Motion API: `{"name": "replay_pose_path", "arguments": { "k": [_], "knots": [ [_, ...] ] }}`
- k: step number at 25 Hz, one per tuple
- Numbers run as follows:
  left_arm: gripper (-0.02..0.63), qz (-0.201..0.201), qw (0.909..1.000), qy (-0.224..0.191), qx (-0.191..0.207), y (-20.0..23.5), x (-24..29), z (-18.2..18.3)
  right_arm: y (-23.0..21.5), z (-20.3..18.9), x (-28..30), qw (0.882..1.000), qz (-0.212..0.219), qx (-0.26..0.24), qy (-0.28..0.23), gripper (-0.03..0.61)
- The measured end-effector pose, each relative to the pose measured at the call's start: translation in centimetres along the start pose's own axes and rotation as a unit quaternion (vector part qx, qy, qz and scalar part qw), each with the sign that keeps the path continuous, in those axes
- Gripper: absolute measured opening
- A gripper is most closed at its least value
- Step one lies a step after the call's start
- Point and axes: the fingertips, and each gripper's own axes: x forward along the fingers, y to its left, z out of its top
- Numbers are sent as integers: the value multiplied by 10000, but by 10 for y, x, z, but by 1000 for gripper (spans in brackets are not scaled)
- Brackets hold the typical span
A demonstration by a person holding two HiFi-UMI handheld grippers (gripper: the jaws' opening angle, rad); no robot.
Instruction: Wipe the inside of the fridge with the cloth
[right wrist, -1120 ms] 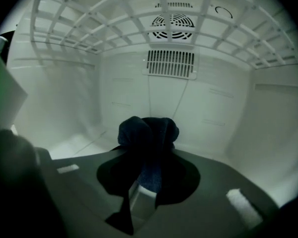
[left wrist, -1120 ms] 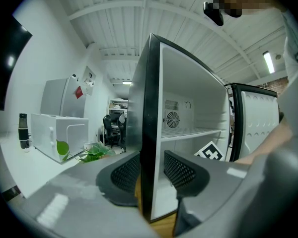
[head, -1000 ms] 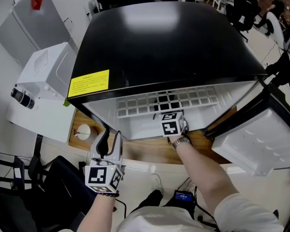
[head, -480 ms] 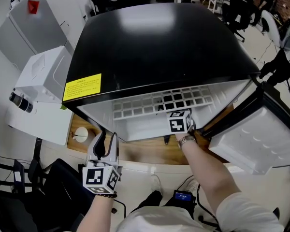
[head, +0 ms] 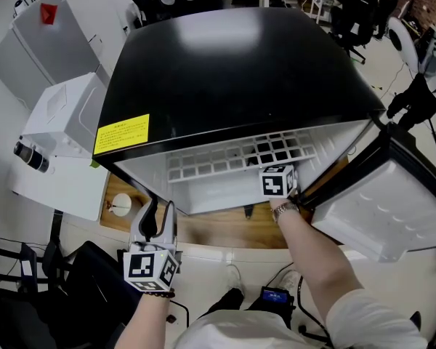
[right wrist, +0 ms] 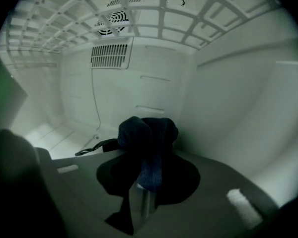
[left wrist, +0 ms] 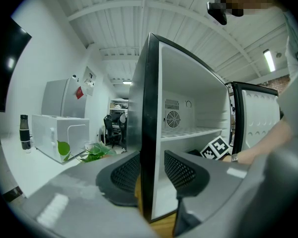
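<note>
Fingers (right wrist: 181, 180) of the right gripper (right wrist: 148, 168) clamp the cloth (right wrist: 149, 133), mid-frame inside the fridge (right wrist: 228, 83); the head view hides it. The left gripper (left wrist: 151, 170) stands apart, empty. The right gripper has slid rightward since earlier.

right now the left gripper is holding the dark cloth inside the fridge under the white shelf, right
Not the left: the right gripper holds the dark cloth inside the fridge under the white shelf, as the right gripper view shows. The left gripper is empty.
</note>
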Motion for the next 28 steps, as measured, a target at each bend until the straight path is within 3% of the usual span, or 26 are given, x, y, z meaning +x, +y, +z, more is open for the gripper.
{"name": "replay_pose_path", "arguments": {
  "k": [3,11,21,28],
  "knots": [
    [146,4,10000,-5,-15,0,0,0,-3,-3,-1,10000,-12,91,19,86],
    [146,-34,10000,-23,-22,0,0,0,28,25,-26,9977,356,55,-569,86],
    [146,-114,9999,-54,-39,-1,0,1,129,59,-79,9842,1366,35,-1121,86],
    [143,-140,9999,-63,-48,-1,0,1,208,58,-107,9711,2103,14,-1128,86]
  ]
}}
